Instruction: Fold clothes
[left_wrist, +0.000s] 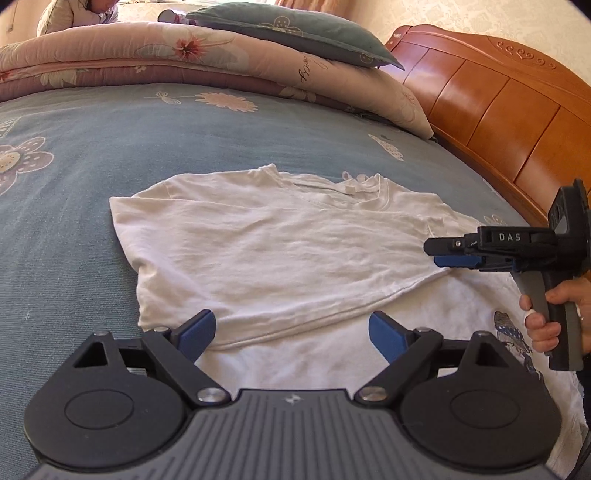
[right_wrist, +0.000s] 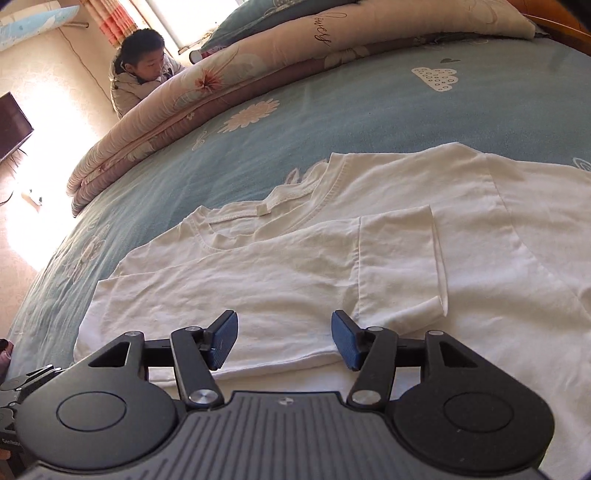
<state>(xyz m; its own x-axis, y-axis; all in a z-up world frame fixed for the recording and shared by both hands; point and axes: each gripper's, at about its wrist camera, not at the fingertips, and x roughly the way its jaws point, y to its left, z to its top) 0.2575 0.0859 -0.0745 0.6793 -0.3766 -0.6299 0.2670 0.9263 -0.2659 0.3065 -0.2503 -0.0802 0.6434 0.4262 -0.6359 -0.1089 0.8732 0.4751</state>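
White cotton fills the middle of both views: the T-shirt (left_wrist: 280, 236) lies flat on the blue flowered bedsheet (left_wrist: 110, 147), with one side already folded over toward the centre, so I judge the fold is partly done. My left gripper (left_wrist: 291, 332) has its jaws spread wide with nothing between them, low over the hem of the folded flap. My right gripper (right_wrist: 284, 339) has its jaws about half apart, also empty, above the folded edge just beside the short sleeve (right_wrist: 399, 266). To do this step well, I think both tools should take the hem of the flap at two points well apart and pinch all layers together. Then I would lift only a little and carry the cloth evenly, so no wrinkle is pulled in. On the left, the left wrist view alone shows the right tool from the side, with my hand (left_wrist: 546, 321) on its handle and a printed picture (left_wrist: 513, 332) on the shirt part near me; further right it shows the wooden headboard (left_wrist: 498, 96). The right wrist view alone shows a person (right_wrist: 144, 70) behind the rolled quilt (right_wrist: 192, 103), and, more to the right, the neckline with its small label (right_wrist: 264, 210) and the sleeve lying over the body.
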